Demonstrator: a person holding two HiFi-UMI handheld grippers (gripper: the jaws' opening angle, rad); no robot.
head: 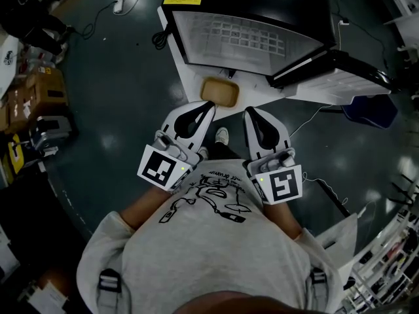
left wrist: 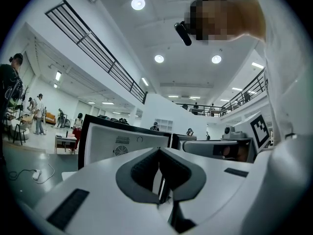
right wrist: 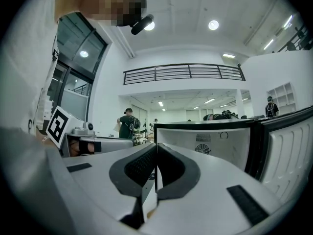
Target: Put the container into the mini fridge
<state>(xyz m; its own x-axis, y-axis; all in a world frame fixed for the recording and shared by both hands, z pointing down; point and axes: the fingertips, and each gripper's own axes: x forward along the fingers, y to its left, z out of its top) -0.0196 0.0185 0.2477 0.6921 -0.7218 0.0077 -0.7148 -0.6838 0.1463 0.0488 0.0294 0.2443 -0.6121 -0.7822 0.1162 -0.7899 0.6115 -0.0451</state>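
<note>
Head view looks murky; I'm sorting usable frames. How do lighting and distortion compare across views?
Head view: dim, lamp glints on the dark floor, tan container readable. Left gripper view: bright, fisheye, black corners. Right gripper view: likewise, ceiling lamps glaring.

We hold left gripper [head: 208,107] and right gripper [head: 249,112] side by side in front of us, pointing forward, roughly level; fingers [left wrist: 142,174] of both pressed together.

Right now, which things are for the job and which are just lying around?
For the job: container, fridge, left gripper, right gripper.
Just lying about: boxes, power strip.
</note>
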